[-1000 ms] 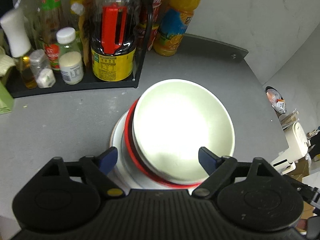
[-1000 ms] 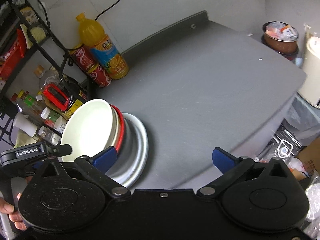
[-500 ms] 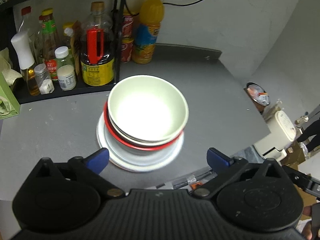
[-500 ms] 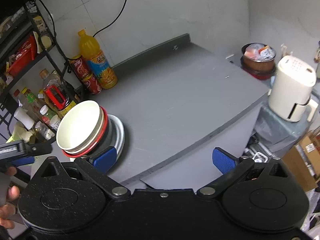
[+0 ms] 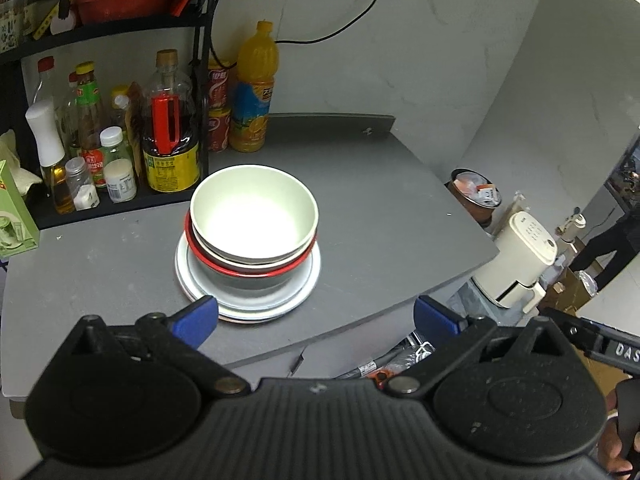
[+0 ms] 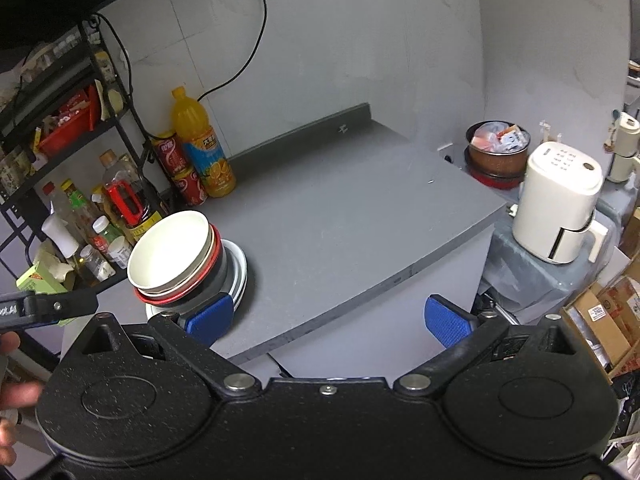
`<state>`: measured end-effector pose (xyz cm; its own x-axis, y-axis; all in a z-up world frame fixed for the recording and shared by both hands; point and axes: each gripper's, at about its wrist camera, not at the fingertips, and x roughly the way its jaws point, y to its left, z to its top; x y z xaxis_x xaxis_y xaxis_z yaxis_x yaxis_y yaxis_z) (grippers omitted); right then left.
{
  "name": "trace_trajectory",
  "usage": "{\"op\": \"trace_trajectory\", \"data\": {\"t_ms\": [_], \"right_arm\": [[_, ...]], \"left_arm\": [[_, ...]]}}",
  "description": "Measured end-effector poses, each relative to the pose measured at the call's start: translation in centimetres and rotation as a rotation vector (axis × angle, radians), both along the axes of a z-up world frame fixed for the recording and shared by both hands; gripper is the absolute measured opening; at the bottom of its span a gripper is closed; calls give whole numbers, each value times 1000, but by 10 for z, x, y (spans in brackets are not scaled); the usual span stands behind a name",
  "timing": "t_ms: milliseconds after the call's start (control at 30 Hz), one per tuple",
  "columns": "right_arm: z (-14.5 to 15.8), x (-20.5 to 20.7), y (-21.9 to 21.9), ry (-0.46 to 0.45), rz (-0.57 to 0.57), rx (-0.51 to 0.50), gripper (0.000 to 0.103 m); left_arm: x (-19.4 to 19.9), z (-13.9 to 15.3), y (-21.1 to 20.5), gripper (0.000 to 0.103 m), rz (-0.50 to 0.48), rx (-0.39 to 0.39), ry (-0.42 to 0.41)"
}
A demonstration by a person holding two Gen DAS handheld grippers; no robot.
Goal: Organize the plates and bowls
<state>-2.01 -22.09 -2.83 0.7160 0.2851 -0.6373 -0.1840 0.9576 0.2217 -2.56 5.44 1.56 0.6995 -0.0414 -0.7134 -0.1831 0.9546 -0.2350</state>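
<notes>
A white bowl (image 5: 254, 212) (image 6: 170, 254) sits on top of a stack on the grey counter (image 5: 380, 216) (image 6: 340, 216). Under it lie a red-rimmed bowl (image 5: 248, 270) (image 6: 216, 246) and white plates (image 5: 248, 306) (image 6: 239, 268). My left gripper (image 5: 316, 320) is open, back from the stack and above the counter's front edge, nothing between its blue pads. My right gripper (image 6: 328, 318) is open too, over the front edge to the right of the stack, holding nothing. Part of the left tool (image 6: 48, 306) shows at the left of the right wrist view.
A black rack (image 5: 200, 92) with sauce bottles stands at the back left beside an orange juice bottle (image 5: 254, 92) (image 6: 200, 144) and red cans (image 5: 218, 120) (image 6: 182, 172). Off the counter's right end are a cream appliance (image 6: 560, 204) and a filled pot (image 6: 496, 148). Cardboard boxes (image 6: 600, 316) lie below.
Both grippers have pulled back and risen from the stack. The left one, which was close around the white bowl, now stands clear of it; the stack has stayed put.
</notes>
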Motion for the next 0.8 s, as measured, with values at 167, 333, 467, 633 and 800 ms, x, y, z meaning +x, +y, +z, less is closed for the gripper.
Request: {"op": "trace_trajectory", "data": {"t_ms": [167, 333, 467, 633, 800], "right_arm": [[7, -17, 1, -30, 9, 15, 103], [15, -33, 3, -61, 20, 8, 103], [17, -41, 5, -80, 18, -3, 103], [19, -50, 9, -64, 22, 18, 103], [25, -61, 17, -78, 46, 13, 103]], "left_arm": [[-16, 1, 0, 103, 4, 20, 1], [-31, 5, 5, 103, 13, 54, -23], [-43, 9, 6, 103, 9, 85, -43], [-59, 18, 2, 103, -17, 110, -43], [-72, 24, 4, 103, -24, 111, -45]]}}
